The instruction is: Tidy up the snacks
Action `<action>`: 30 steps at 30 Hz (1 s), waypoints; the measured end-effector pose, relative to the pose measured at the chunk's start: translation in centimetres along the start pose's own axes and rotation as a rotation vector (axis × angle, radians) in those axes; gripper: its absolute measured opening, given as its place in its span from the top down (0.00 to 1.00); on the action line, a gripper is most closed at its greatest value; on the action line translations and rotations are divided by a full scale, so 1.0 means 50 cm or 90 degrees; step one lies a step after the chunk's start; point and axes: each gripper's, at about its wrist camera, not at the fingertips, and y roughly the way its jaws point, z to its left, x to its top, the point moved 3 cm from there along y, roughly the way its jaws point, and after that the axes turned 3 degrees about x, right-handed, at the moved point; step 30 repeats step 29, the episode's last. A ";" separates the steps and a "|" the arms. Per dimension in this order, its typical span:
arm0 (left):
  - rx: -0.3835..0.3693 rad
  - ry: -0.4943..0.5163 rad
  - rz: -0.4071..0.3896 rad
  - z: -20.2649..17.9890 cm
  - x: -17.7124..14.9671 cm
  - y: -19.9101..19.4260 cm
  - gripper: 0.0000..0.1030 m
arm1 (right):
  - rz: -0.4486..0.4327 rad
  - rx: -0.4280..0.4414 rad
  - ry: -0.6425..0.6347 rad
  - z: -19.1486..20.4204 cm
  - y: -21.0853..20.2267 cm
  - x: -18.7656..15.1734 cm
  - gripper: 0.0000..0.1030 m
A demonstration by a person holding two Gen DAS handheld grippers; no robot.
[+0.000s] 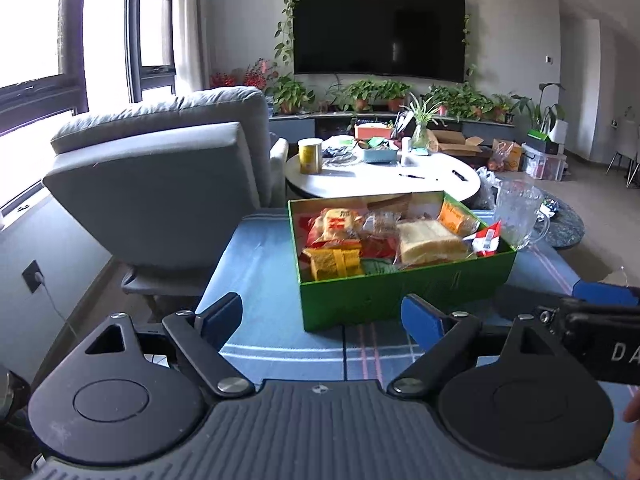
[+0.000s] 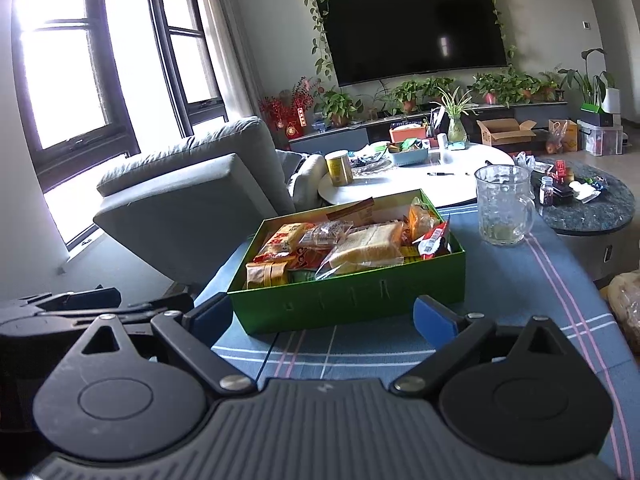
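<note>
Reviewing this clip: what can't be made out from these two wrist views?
- Snacks at the bottom of the green box: both views, covered by the sliced bread pack and other wrappers.
- Wrapper labels: too small and blurred to read.
- Crinkly bag: right wrist view, cut off by the right edge; contents unclear.
- Glass mug: left wrist view, base hidden behind the box.
- Both tools, left and right, are open and empty.

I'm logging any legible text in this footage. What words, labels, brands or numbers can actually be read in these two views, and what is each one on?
"DA": white letters on the right gripper body, cut off at the left view's edge.
Snack packets in the green box: red and orange print, too blurred to read.
Yellow can on the white table: label unreadable.
Red hanging ornament by the plants: characters too small.
Left gripper: no text visible.
</note>
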 end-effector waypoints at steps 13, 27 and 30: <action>-0.003 0.001 0.008 -0.005 -0.016 0.004 0.17 | 0.006 -0.004 0.009 -0.004 0.003 -0.010 0.18; -0.014 -0.005 0.007 -0.003 -0.022 -0.001 0.17 | 0.007 -0.004 0.009 -0.005 0.004 -0.010 0.18; -0.016 -0.003 0.010 -0.004 -0.023 0.001 0.17 | 0.008 -0.004 0.009 -0.006 0.003 -0.010 0.18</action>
